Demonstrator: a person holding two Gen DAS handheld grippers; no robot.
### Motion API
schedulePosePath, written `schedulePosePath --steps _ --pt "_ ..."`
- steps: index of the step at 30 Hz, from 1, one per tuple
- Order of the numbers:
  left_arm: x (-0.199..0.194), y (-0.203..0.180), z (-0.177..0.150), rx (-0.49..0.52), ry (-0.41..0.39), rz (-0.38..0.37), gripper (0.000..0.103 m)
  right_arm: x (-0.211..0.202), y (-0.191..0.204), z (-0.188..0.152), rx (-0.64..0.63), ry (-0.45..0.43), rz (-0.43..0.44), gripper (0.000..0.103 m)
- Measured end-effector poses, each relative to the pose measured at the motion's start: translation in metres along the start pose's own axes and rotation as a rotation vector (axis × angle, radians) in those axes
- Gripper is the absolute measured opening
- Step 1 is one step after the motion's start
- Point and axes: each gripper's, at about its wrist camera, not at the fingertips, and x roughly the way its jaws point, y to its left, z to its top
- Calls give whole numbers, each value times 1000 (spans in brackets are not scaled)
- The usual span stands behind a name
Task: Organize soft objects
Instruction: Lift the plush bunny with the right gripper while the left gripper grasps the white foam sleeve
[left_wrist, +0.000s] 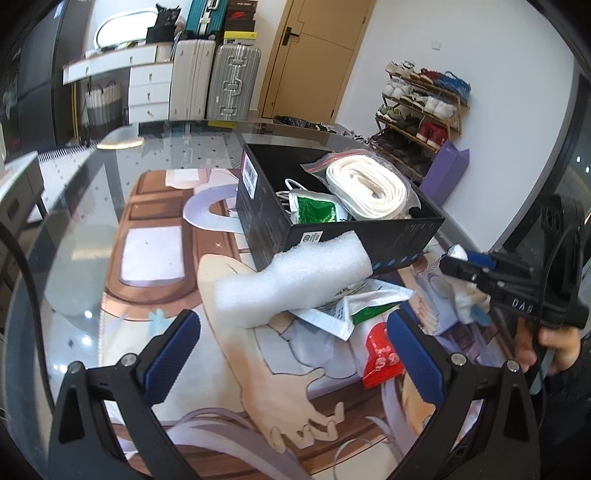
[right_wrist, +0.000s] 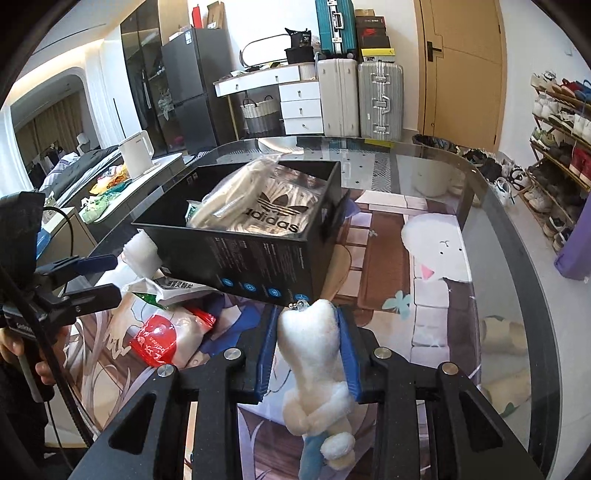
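Only right wrist view shows white plush toy (right_wrist: 314, 354) pinched by right gripper (right_wrist: 308, 350)

This is looking like a lived-in home, an entry or living area. A wooden shoe rack (left_wrist: 424, 107) is standing loaded with sneakers against the white wall, beyond the bench's far right corner. Hard-shell suitcases (right_wrist: 358, 99) are lining up beside a tan door (right_wrist: 461, 70), past the bench's far edge. A white drawer unit (right_wrist: 301, 105), a dark fridge (right_wrist: 195, 88) and a wicker basket (right_wrist: 258, 110) are standing nearby.
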Motion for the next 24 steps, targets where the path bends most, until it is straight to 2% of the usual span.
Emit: schedulePosePath --steps 6,9,24 --pt "4 6 3 -73 -8 -53 102 -3 1 -1 0 -3 9 32" --pt "10 14 3 -139 1 -104 102 -3 1 -1 -1 -5 12 32" --pt "22 25 6 -232 -4 -135 102 -5 4 0 -9 -9 22 32"
